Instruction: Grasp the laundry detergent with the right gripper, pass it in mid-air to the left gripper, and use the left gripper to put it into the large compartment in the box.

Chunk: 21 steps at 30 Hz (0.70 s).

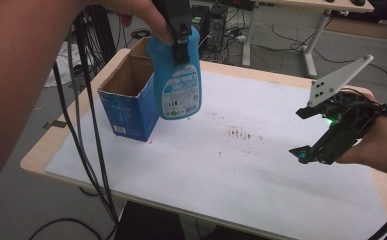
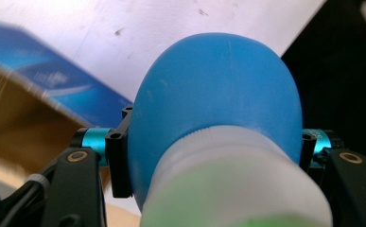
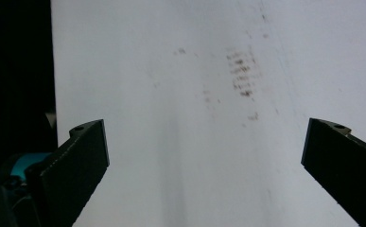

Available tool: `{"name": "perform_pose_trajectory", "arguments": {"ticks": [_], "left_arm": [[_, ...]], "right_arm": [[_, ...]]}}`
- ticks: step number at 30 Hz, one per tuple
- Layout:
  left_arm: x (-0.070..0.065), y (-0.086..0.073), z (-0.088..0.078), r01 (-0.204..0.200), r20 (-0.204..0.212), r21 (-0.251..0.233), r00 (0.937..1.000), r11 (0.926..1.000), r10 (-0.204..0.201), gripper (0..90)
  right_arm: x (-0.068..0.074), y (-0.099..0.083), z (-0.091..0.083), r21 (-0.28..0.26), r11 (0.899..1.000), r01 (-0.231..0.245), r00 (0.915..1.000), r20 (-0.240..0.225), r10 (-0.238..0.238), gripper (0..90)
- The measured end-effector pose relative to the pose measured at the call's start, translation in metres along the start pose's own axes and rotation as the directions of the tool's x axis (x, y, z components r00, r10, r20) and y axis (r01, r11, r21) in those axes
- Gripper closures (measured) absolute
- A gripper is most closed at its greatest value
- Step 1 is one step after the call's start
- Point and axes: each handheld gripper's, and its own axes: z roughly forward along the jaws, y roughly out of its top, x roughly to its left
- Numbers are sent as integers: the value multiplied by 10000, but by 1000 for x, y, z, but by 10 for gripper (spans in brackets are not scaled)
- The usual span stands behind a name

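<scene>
Blue bottle (image 1: 175, 75) hangs above the box (image 1: 128, 102) at the worktop's (image 1: 261, 165) ten o'clock, left tongs (image 1: 180, 42) clamping its neck; likely light, slick plastic. Right tongs (image 1: 303, 134) gape empty.

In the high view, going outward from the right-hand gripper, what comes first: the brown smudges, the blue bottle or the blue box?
1. Brown smudges, mid-table, just left of the right gripper.
2. Blue bottle, held up at the far left.
3. Blue box, at the left edge.

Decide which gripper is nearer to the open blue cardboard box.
Left. The left gripper hangs just above the box, holding the blue bottle; the right gripper is far across the table, open and holding nothing.
</scene>
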Motion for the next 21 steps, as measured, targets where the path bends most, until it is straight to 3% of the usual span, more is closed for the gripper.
{"name": "perform_pose_trajectory", "arguments": {"ticks": [3,4,5,9,11,12,15,18,21], "left_arm": [[12,-4,-15,1075,-170,-182,9940,9940,-1078,376],[17,-6,-20,1563,-242,-234,9873,9874,-1569,376],[21,-8,-23,1790,-314,-231,9832,9836,-1797,376],[42,-18,-37,3045,-535,-362,9505,9518,-3061,376],[55,-24,-40,3721,-618,-529,9250,9267,-3749,376],[61,-27,-42,4105,-714,-625,9073,9097,-4144,376],[73,-32,-40,4717,-1086,-604,8730,8797,-4755,376],[86,-37,-36,5035,-1333,-546,8521,8623,-5061,375],[98,-41,-28,5183,-1236,-507,8450,8537,-5203,376]], "right_arm": [[-3,2,-11,483,9985,248,9995,160,-256,8],[-4,3,-15,614,9977,302,9994,172,-313,8],[-5,4,-19,725,9967,361,9990,218,-378,8],[-8,7,-28,978,9940,485,9981,323,-519,8],[-8,8,-31,1077,9931,464,9981,354,-505,8],[-8,8,-33,1087,9928,503,9979,351,-544,8],[-9,9,-33,1079,9930,480,9979,377,-523,8],[-11,9,-30,1175,9918,493,9975,437,-548,9],[-12,9,-29,1176,9923,394,9975,536,-459,9]]}}
